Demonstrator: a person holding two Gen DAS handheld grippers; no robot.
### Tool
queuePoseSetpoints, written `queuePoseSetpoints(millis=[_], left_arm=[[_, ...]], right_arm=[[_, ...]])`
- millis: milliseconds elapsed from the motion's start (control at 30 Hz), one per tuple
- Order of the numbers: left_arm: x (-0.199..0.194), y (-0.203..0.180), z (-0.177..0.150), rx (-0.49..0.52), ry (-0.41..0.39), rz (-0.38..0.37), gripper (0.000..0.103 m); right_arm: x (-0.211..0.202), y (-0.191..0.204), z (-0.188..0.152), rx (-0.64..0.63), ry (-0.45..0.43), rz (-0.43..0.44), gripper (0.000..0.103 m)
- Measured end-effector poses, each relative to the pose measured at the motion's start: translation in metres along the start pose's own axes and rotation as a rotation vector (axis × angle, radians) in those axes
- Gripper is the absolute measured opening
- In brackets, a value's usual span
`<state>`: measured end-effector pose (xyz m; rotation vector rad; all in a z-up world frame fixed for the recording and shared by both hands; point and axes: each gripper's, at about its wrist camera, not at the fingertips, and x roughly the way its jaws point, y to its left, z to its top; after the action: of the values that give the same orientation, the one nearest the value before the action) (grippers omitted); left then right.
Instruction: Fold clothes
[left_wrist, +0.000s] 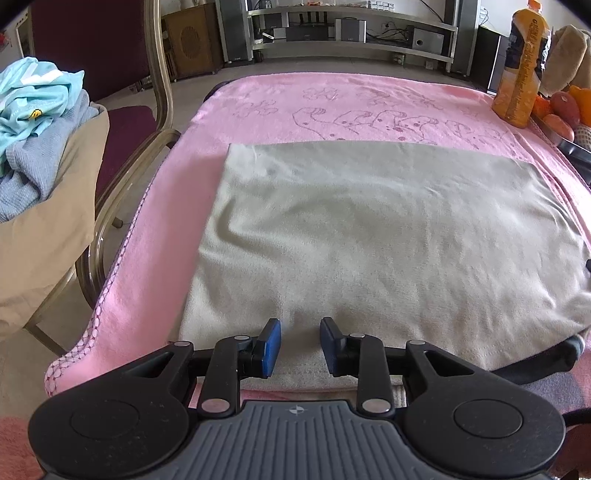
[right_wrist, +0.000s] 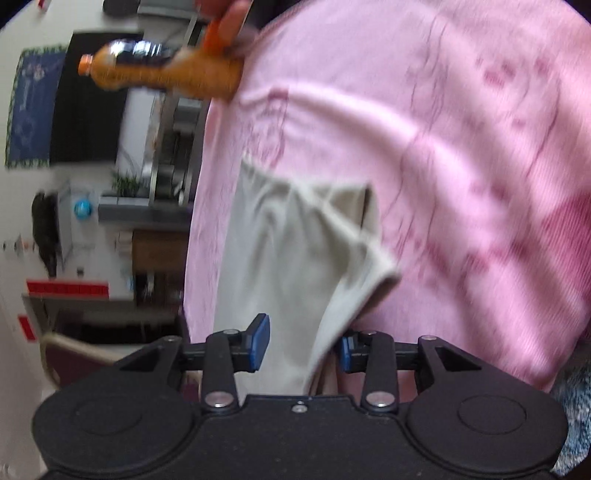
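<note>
A pale beige garment (left_wrist: 369, 240) lies folded in a flat rectangle on a pink towel (left_wrist: 295, 99) that covers the table. My left gripper (left_wrist: 301, 345) hovers over the garment's near edge. It is open, with its blue pads apart and the cloth lying flat beneath them. The right wrist view is rolled sideways and blurred. There the same garment (right_wrist: 288, 251) shows a raised, creased fold running down between the fingers of my right gripper (right_wrist: 302, 349). That gripper is open, with a wide gap between its pads, and the fold lies closer to the right-hand pad.
An orange drink bottle (left_wrist: 521, 66) and some fruit (left_wrist: 565, 107) stand at the table's far right corner. A chair (left_wrist: 162, 103) at the left holds a pile of light blue clothes (left_wrist: 33, 122). A dark cloth (left_wrist: 546, 362) shows under the garment's near right corner.
</note>
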<state>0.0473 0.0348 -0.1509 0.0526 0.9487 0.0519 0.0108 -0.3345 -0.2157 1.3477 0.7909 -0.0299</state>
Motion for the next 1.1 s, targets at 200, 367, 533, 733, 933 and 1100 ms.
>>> queuePoseSetpoints(millis=[200,367,533,733,933,1100], left_arm=[[0.000,0.002,-0.001,0.001,0.004,-0.003,0.031],[0.001,0.004,-0.001,-0.002,0.010,-0.009,0.031],[0.000,0.006,-0.001,-0.005,0.019,-0.019,0.031],[-0.008,0.022,-0.001,-0.071,0.012,-0.024,0.030],[-0.014,0.049,0.006,-0.105,0.037,0.098,0.016],[0.005,0.055,0.005,-0.052,0.151,0.067,0.016]], right_arm=[[0.000,0.000,0.007,-0.030,-0.113,-0.049,0.036],[-0.007,0.000,0.015,-0.060,-0.218,-0.110,0.020],[-0.004,-0.001,0.021,-0.080,-0.177,-0.116,0.015],[-0.003,0.002,0.026,-0.093,-0.135,-0.106,0.022],[-0.001,0.038,0.009,-0.370,-0.183,-0.240,0.007],[-0.014,0.090,-0.018,-0.530,-0.247,-0.244,0.006]])
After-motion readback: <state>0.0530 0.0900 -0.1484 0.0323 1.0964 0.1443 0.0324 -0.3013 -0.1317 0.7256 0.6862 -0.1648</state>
